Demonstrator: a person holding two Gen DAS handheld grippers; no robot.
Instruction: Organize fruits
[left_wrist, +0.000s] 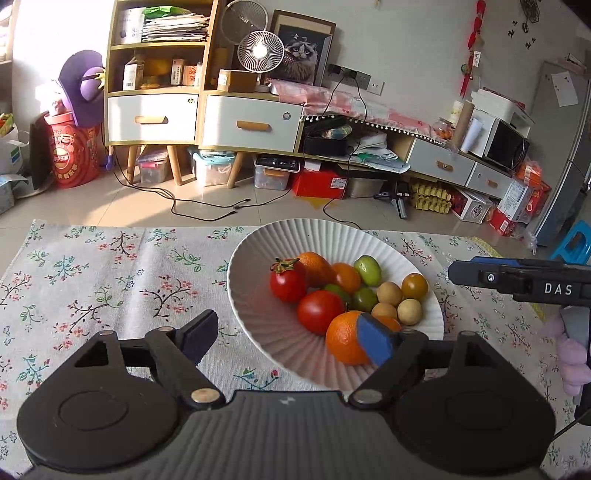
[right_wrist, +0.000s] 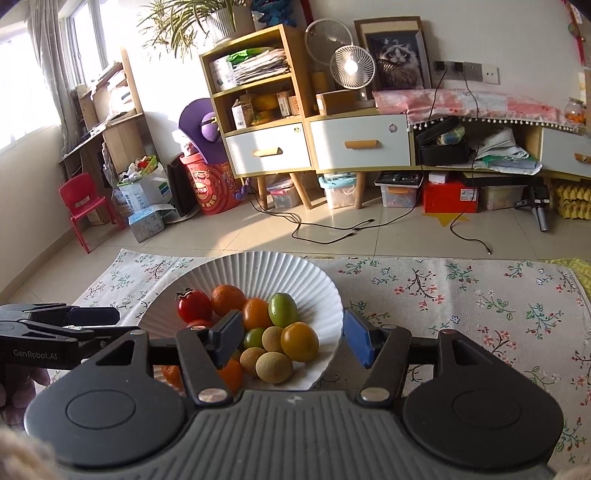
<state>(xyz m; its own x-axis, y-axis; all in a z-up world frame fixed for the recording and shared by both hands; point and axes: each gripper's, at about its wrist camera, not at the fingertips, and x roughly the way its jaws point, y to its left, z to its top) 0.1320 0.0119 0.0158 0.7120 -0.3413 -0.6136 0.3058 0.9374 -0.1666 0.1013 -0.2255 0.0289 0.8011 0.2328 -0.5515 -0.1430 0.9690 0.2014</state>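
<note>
Left gripper (left_wrist: 291, 338) fingers spread over near rim of fruit-filled bowl (left_wrist: 243, 258); right gripper (right_wrist: 293, 338) fingers spread likewise, empty. Floral-clothed counter (left_wrist: 110, 266) bare both sides.

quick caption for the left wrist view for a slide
Open left gripper over a white ribbed bowl of mixed fruit on floral cloth.

The left gripper (left_wrist: 290, 341) is angled downward with its jaws spread wide, nothing between them. The right gripper (right_wrist: 291, 339) is angled downward too, jaws apart and gripping nothing.
</note>
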